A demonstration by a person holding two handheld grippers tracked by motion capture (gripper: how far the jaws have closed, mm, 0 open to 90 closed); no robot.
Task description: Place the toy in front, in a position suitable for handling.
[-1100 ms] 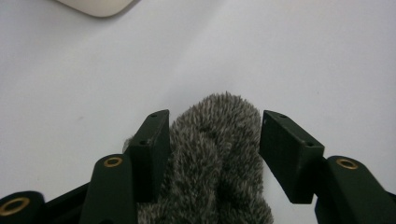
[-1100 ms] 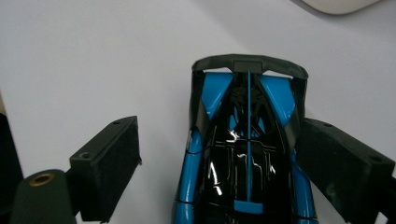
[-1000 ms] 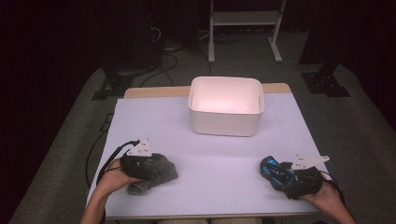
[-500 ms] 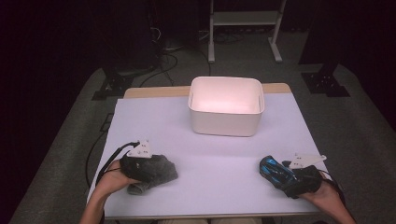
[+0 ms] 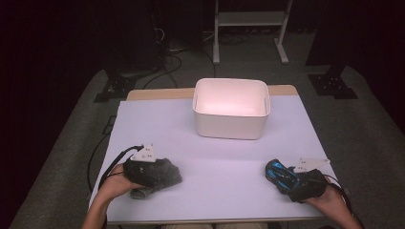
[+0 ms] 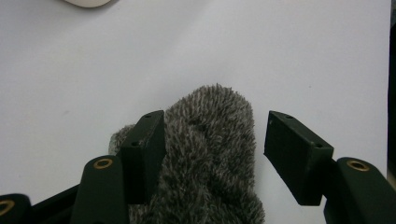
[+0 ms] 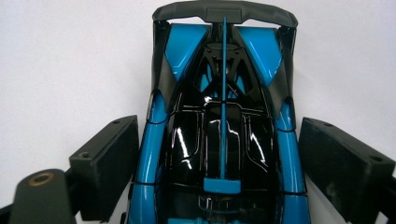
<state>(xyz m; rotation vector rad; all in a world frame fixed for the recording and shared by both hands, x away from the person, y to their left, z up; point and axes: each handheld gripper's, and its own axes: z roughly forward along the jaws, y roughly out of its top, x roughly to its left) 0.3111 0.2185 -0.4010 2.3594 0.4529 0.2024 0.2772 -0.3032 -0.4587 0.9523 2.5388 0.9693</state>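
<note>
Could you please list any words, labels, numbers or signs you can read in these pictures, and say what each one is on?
None can be read.
Blue toy car: no lettering shows.
Grey furry cloth: no tag shows.
White bin: plain walls.
Plates on the left claw and right claw: dark specks, too small to read.

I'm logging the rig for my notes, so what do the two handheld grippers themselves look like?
Both are black. The left gripper has two flat, blocky black jaws with small screw holes, on arms with brass-coloured pivot rings; the right gripper is built the same way. From above, each carries a pale three-cornered plate with dark dots on top, and a black cable trails from the left one. No sleeves are visible on the forearms.
</note>
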